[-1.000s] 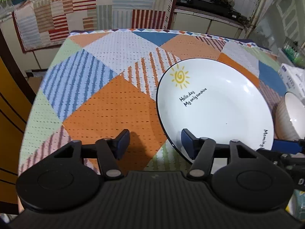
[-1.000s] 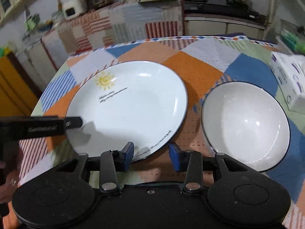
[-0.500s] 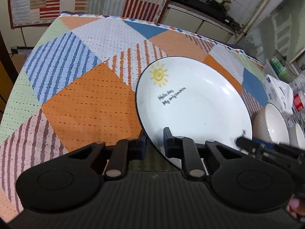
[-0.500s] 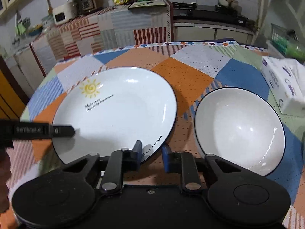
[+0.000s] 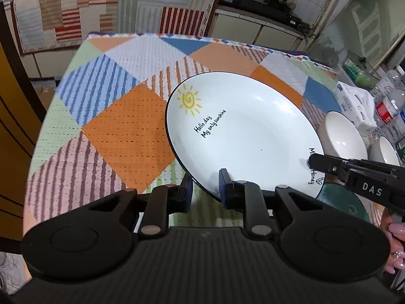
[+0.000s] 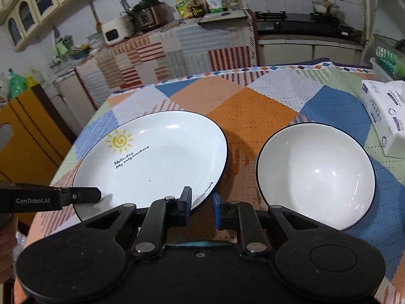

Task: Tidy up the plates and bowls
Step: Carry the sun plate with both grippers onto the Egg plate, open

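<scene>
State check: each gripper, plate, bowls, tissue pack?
left gripper: shut on the sun plate's near rim
right gripper: shut on the same plate's rim
sun plate: upright, empty, pinched by both grippers
large bowl: upright, empty, on the tablecloth
small bowl: upright
tissue pack: open, tissue protruding

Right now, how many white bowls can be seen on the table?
2. One bowl stands just right of the sun plate. A second bowl stands farther right, cut off by the frame edge. More may be hidden beyond it.
</scene>
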